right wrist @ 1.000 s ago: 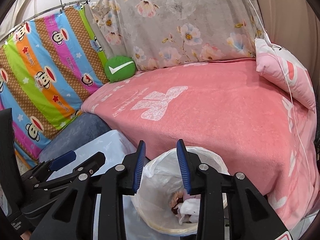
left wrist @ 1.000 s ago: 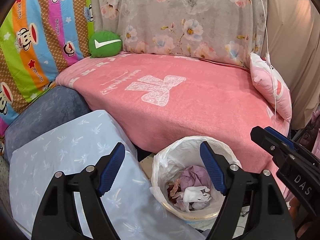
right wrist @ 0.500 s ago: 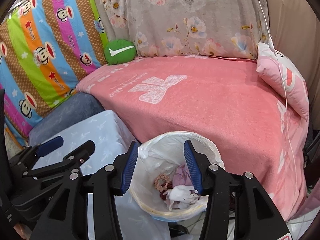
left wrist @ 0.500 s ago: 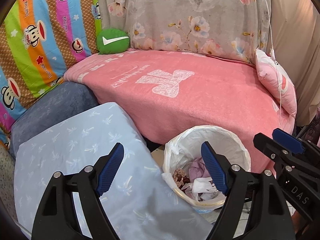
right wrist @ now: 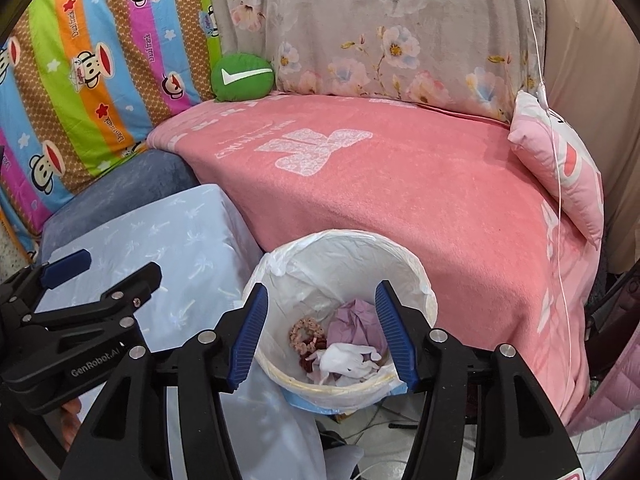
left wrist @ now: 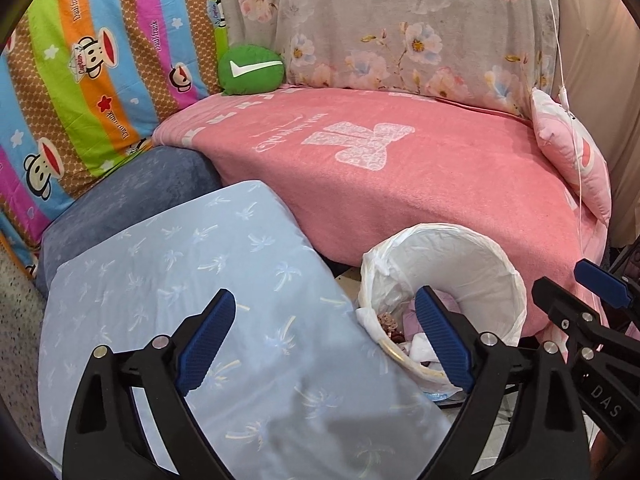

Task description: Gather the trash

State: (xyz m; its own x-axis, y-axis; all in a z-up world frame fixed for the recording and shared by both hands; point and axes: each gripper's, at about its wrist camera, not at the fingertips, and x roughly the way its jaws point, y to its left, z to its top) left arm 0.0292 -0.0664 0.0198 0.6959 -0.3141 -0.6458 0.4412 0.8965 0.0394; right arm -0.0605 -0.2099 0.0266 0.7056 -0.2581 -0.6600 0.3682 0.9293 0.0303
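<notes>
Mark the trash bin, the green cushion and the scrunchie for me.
trash bin (right wrist: 425,289): right wrist view, far rim of its liner.
green cushion (left wrist: 256,80): left wrist view, lower face.
scrunchie (right wrist: 303,331): right wrist view, pink ring in the bin.

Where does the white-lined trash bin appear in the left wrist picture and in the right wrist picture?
Left wrist view: the trash bin sits lower right, partly behind the left gripper's right finger.
Right wrist view: the trash bin sits at lower centre, framed between the right gripper's fingers.
Shared landmark: the green cushion with a white tick, at the back of the pink blanket.
</notes>
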